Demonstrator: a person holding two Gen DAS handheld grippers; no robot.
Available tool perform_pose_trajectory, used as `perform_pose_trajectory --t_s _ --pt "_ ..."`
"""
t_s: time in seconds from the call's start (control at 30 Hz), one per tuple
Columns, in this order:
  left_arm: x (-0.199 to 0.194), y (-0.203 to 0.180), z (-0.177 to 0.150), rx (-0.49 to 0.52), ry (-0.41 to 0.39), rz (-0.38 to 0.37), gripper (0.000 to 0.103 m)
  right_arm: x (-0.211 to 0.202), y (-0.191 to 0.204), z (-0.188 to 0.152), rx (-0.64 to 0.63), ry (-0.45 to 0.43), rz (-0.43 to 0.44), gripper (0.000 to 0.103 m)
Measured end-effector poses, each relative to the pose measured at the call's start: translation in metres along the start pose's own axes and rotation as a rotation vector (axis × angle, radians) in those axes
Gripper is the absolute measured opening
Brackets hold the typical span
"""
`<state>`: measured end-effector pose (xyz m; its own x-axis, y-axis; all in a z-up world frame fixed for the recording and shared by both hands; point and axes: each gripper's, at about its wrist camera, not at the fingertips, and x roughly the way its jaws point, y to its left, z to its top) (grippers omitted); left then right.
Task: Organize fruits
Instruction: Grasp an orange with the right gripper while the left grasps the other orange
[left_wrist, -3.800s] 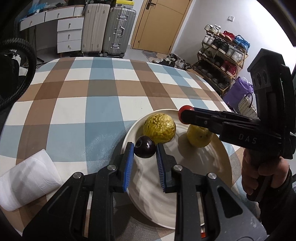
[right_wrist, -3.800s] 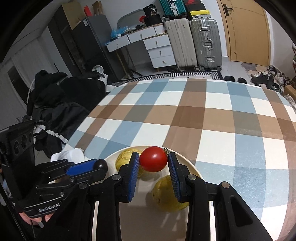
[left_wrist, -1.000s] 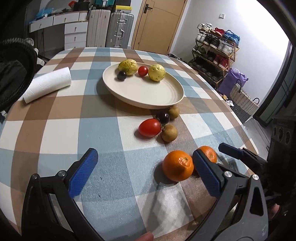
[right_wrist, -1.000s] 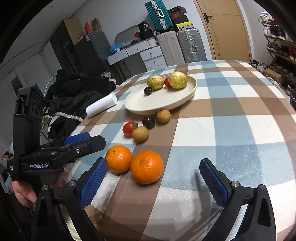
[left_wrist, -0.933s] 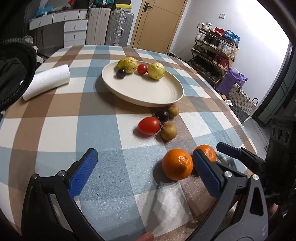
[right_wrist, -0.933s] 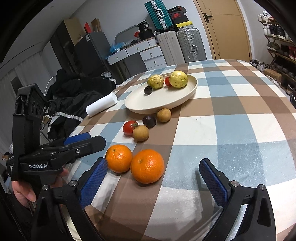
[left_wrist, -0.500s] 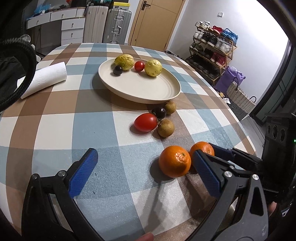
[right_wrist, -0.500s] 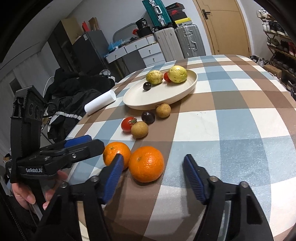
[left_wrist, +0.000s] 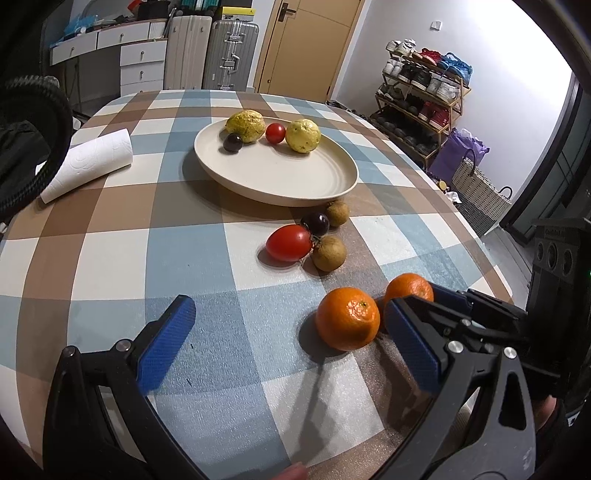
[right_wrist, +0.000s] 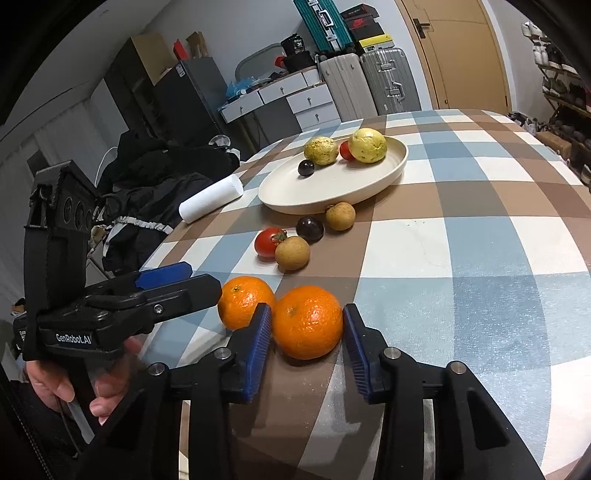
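A cream plate (left_wrist: 280, 177) holds two yellow fruits, a small tomato and a dark plum. Two oranges lie near the table's front edge. In the right wrist view my right gripper (right_wrist: 306, 347) has its blue pads on both sides of the nearer orange (right_wrist: 307, 320), which rests on the cloth. The other orange (right_wrist: 244, 302) sits just left of it. My left gripper (left_wrist: 288, 347) is wide open and empty, with that orange (left_wrist: 348, 318) between its fingers. A red tomato (left_wrist: 289, 242), a dark plum (left_wrist: 315, 223) and two brown fruits lie before the plate.
A paper towel roll (left_wrist: 88, 162) lies at the table's left. Dark clothing is piled beyond the left edge (right_wrist: 155, 188). Suitcases, drawers and a door stand behind; a shoe rack (left_wrist: 424, 92) is at the right.
Both grippers left the plate and came back to the front of the table. In the last half second my right gripper narrowed around the nearer orange.
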<state>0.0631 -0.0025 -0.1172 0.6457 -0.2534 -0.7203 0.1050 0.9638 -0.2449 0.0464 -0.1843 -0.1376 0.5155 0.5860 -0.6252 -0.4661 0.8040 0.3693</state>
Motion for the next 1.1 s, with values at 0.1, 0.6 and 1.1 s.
perform_pose_trajectory --t_s 0.1,0.6,1.1 --pt "0.001 -0.001 0.0 0.008 0.003 -0.002 0.102 -0.003 -0.004 0.001 0.016 -0.012 -0.006 0.04" --pt "0.016 -0.031 -0.003 0.109 0.064 -0.099 0.092 -0.02 -0.014 0.005 0.022 -0.058 -0.051 0.04" --pt "0.023 -0.033 0.0 0.151 0.096 -0.142 0.039 -0.024 -0.018 0.002 0.021 -0.058 -0.048 0.04"
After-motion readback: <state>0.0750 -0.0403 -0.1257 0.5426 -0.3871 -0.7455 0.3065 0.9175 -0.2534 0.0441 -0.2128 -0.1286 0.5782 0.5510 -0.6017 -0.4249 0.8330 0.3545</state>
